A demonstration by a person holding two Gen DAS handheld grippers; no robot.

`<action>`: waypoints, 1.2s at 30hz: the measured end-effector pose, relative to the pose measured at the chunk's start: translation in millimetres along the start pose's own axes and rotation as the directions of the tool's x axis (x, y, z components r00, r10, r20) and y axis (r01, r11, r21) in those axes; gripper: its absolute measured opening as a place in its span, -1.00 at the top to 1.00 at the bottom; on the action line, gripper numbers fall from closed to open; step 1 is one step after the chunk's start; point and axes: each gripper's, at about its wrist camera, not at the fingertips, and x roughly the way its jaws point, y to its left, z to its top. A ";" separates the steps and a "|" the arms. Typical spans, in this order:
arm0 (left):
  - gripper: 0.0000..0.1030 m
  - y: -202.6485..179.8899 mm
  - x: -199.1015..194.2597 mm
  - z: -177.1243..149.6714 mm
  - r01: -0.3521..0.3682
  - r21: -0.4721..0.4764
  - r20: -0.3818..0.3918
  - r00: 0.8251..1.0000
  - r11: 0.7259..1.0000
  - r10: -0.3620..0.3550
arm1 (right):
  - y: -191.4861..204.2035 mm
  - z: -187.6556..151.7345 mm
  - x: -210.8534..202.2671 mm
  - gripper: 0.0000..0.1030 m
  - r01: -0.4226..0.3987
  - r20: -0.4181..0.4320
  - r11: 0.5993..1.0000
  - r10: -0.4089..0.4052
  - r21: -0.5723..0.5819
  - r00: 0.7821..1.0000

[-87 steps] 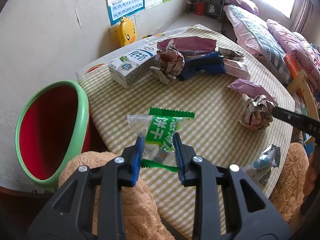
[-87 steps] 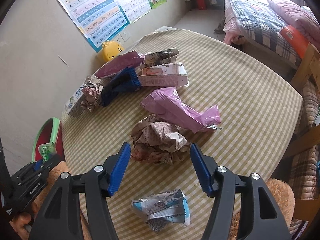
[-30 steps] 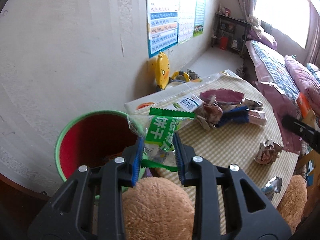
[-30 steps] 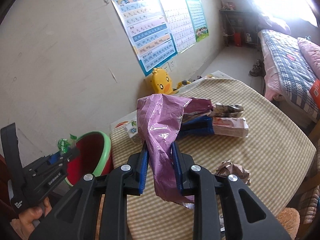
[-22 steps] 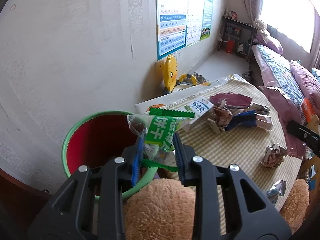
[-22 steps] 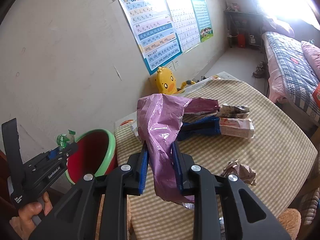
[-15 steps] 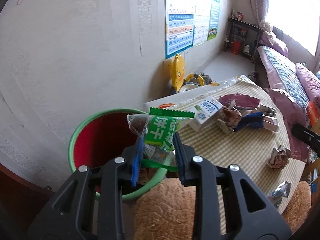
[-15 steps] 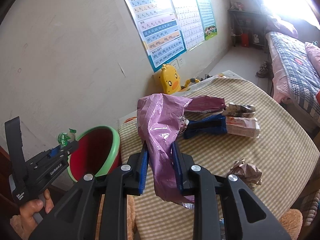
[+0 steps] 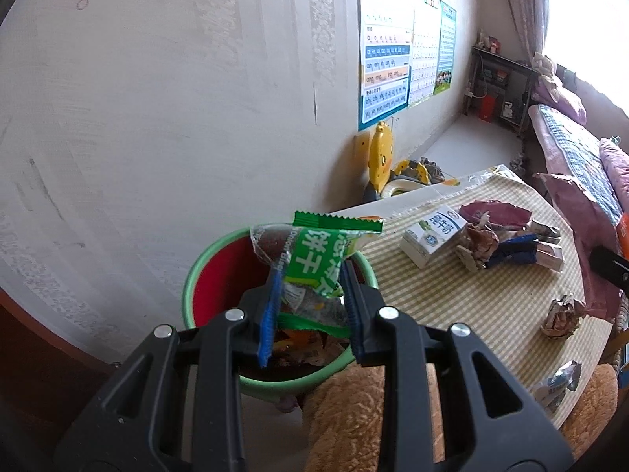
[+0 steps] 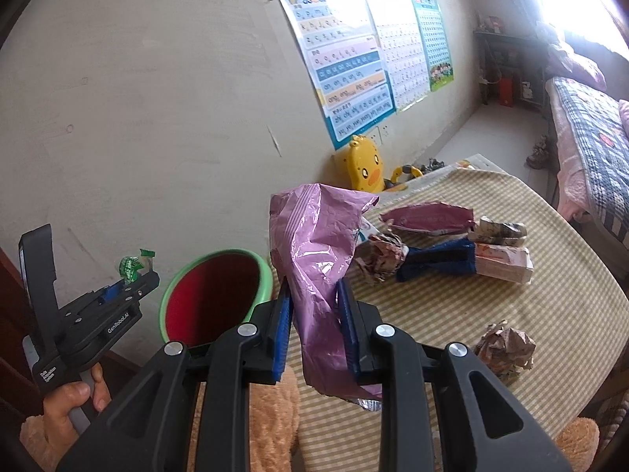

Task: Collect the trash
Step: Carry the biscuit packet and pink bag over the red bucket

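Wrapper (image 9: 314, 263), green, is pinched in the left gripper (image 9: 310, 306) right over the bin (image 9: 188, 291); right gripper (image 10: 314, 326) clamps a purple bag (image 10: 314, 259) beside the bin.

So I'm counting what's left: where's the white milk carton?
In the left wrist view, the white milk carton lies on the checked table, beside the crumpled brown paper.

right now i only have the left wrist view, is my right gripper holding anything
observer: yes, the right gripper is shut on a purple bag that hangs down past the fingers.
operator: where's the bin from there
observer: the bin stands just left of that gripper, beside the table edge.
operator: is my green wrapper over the bin
observer: in the right wrist view the green wrapper in the left gripper shows left of the bin's rim, against the wall; depth is unclear.
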 end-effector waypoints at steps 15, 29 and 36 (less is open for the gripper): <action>0.45 36.7 21.3 -4.5 -0.068 -0.051 -0.033 0.997 0.996 0.066 | 41.1 6.6 29.5 0.57 -0.073 -0.059 0.994 0.068 -0.081 0.996; 0.45 74.0 75.4 -21.4 -0.082 -0.094 -0.128 0.989 0.992 0.070 | 88.9 14.1 98.4 0.57 -0.144 -0.161 0.981 0.122 -0.132 0.979; 0.45 79.9 97.8 -27.3 -0.072 -0.098 -0.165 0.985 0.993 0.056 | 101.3 19.6 120.0 0.57 -0.175 -0.194 0.977 0.150 -0.120 0.970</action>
